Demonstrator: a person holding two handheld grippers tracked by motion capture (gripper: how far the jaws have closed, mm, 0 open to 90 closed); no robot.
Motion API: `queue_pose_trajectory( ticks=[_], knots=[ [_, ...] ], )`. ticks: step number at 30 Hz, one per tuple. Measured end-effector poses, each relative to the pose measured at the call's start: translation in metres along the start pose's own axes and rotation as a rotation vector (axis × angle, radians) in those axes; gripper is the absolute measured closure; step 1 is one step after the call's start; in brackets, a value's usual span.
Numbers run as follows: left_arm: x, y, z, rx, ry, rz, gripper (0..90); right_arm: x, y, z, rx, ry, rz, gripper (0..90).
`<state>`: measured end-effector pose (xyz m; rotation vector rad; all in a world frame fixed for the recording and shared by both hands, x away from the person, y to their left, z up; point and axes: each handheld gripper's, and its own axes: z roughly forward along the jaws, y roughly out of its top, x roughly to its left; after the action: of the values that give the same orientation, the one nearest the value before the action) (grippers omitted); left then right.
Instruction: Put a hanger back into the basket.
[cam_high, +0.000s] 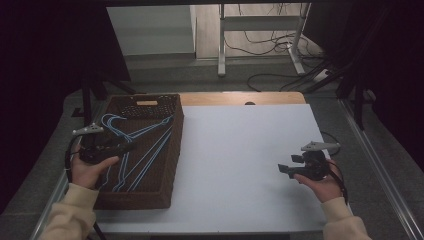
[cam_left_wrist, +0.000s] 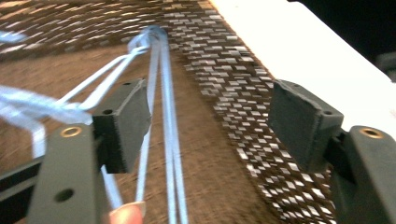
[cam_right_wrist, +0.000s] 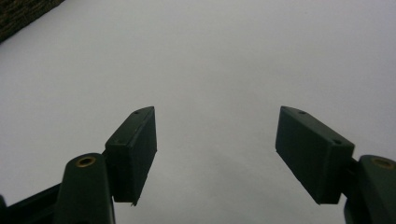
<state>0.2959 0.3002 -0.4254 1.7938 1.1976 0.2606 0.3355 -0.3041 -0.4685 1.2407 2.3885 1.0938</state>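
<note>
Several light-blue wire hangers (cam_high: 134, 150) lie in a dark woven basket (cam_high: 170, 165) at the table's left. My left gripper (cam_high: 127, 146) hovers over the basket with its jaws wide apart. In the left gripper view the hanger wires (cam_left_wrist: 166, 116) run between the open pads without being pressed, close to the left pad (cam_left_wrist: 128, 123). My right gripper (cam_high: 286, 169) hangs over the white table top (cam_high: 240, 150) at the right, open, with nothing between its pads (cam_right_wrist: 135, 149).
The basket's far wall has a handle cut-out (cam_high: 146, 103). A wooden strip (cam_high: 240, 98) borders the table's far edge. Beyond it are a desk frame (cam_high: 260, 40) and cables on the floor. Dark curtains stand on both sides.
</note>
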Motion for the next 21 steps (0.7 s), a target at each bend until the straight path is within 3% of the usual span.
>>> queue_pose_trajectory(
  ticks=[1, 4, 7, 10, 13, 21],
  knots=[
    [-0.007, 0.002, 0.001, 0.001, -0.011, 0.028, 27.8, 0.000, 0.000, 0.000, -0.002, 0.000, -0.001, 29.2],
    [-0.027, 0.003, 0.006, 0.009, -0.096, 0.082, 22.7, 0.001, 0.000, -0.002, -0.011, 0.009, -0.007, 28.5],
    [-0.045, -0.001, 0.012, 0.025, -0.128, 0.112, 22.0, 0.004, -0.001, -0.011, -0.040, 0.029, -0.011, 27.8],
    [-0.058, -0.007, 0.018, 0.030, -0.149, 0.122, 21.8, 0.011, -0.004, -0.022, -0.066, 0.043, -0.044, 27.7],
    [-0.067, -0.010, 0.022, 0.035, -0.158, 0.140, 21.6, 0.017, -0.007, -0.030, -0.094, 0.054, -0.060, 27.1],
    [-0.077, -0.015, 0.025, 0.081, -0.104, 0.162, 21.9, 0.027, -0.010, -0.037, -0.128, 0.086, -0.104, 25.1]
  ],
)
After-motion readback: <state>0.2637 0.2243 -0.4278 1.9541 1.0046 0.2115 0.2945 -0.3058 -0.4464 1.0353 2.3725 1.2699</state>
